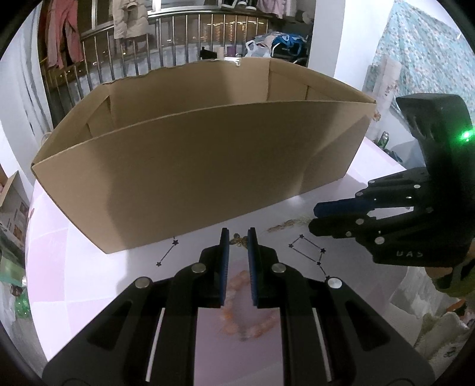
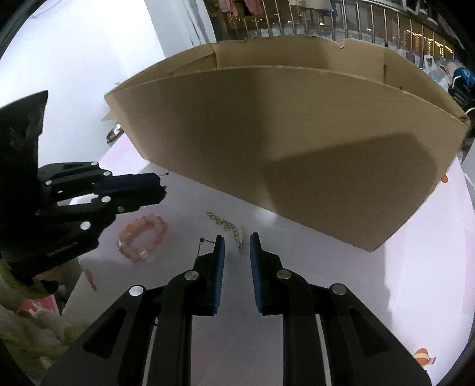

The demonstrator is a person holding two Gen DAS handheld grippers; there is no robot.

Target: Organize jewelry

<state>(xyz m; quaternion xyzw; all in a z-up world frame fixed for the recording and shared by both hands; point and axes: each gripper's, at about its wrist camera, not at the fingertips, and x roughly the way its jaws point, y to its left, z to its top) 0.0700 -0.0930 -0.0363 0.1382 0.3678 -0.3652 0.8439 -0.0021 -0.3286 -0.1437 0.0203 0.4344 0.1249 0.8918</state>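
Note:
A pink bead bracelet (image 1: 246,308) lies on the table under my left gripper (image 1: 238,237), whose jaws stand open a little; a small gold ornament (image 1: 240,240) lies between the fingertips. In the right wrist view the bracelet (image 2: 142,236) lies left of my right gripper (image 2: 236,242), which is open with a silver chain (image 2: 227,227) just ahead of its tips. An open cardboard box (image 1: 190,154) stands behind both; it also shows in the right wrist view (image 2: 297,142). The right gripper appears in the left wrist view (image 1: 317,219), the left in the right wrist view (image 2: 161,185).
The table (image 2: 400,282) is pale pink with printed star constellations (image 1: 308,251) and orange fish (image 2: 424,356). A railing and hanging clothes (image 1: 127,20) are beyond the box. Clutter lies past the table's left edge (image 2: 32,323).

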